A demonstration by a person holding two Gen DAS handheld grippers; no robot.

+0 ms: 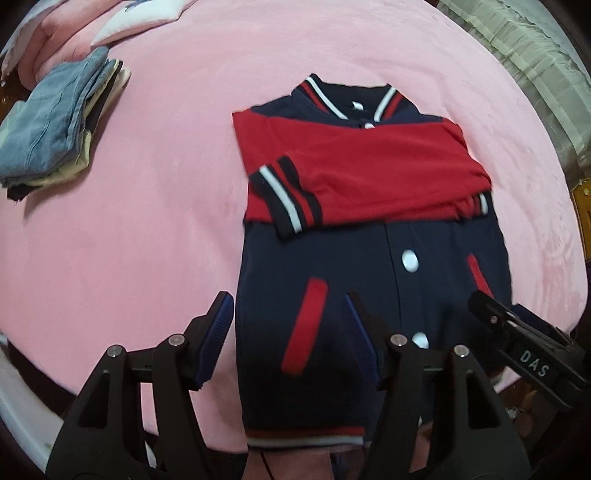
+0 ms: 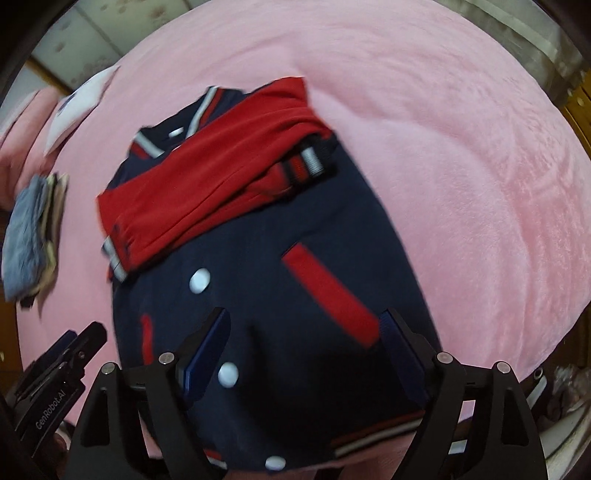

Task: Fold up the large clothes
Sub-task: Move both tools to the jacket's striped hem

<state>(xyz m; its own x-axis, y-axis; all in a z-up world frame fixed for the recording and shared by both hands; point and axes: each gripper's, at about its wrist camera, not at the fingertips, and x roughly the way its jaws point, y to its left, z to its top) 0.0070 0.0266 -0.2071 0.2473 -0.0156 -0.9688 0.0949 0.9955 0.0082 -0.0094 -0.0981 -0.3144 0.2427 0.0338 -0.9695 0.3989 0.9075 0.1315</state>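
Observation:
A navy varsity jacket [image 1: 332, 266] with red sleeves, white snaps and striped cuffs lies front up on the pink bed; both red sleeves [image 1: 369, 162] are folded across its chest. It also shows in the right wrist view [image 2: 258, 258]. My left gripper [image 1: 290, 314] is open and empty above the jacket's lower left part, near its hem. My right gripper [image 2: 306, 336] is open and empty above the lower right part; it also shows at the right of the left wrist view [image 1: 491, 306]. The left gripper shows at the lower left of the right wrist view [image 2: 85, 339].
A stack of folded clothes [image 1: 55, 125] with denim on top lies at the far left of the pink bedspread [image 1: 147, 229]. Pink and white pillows [image 1: 122, 22] lie at the head. A pale curtain [image 1: 524, 55] hangs at the far right. The bed's near edge runs just below the jacket hem.

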